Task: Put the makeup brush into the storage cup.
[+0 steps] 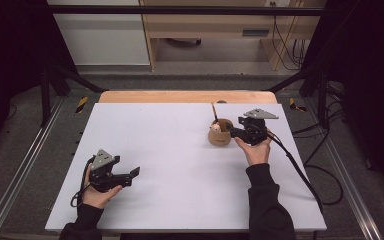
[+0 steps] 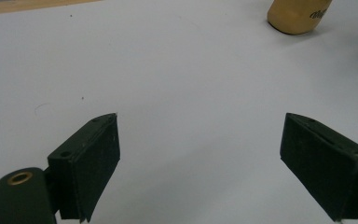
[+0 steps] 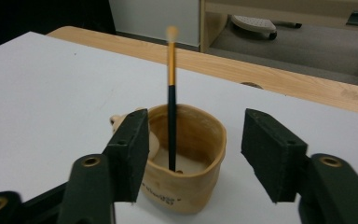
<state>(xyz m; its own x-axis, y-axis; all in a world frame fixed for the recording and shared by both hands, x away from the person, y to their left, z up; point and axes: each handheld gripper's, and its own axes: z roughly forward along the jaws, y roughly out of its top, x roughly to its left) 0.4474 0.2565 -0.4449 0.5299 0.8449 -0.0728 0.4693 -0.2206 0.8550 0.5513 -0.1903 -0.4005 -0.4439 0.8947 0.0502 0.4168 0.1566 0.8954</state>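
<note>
right gripper (image 3: 193, 154) open at a tan cup (image 3: 186, 158)
its jaws stand apart, pressing nothing; the cup, near the tabletop's far right edge, holds an upright brush (image 3: 171, 116) with a blurred tip. left gripper (image 2: 200, 163) gapes over bare table (image 2: 168, 70), cup cut off.

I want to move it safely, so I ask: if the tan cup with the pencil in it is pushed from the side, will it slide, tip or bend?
The cup looks soft: its rim is uneven, so it may dent. It is low and wide, so probably slides rather than tips. The tall pencil stands loose inside and would likely swing.
</note>
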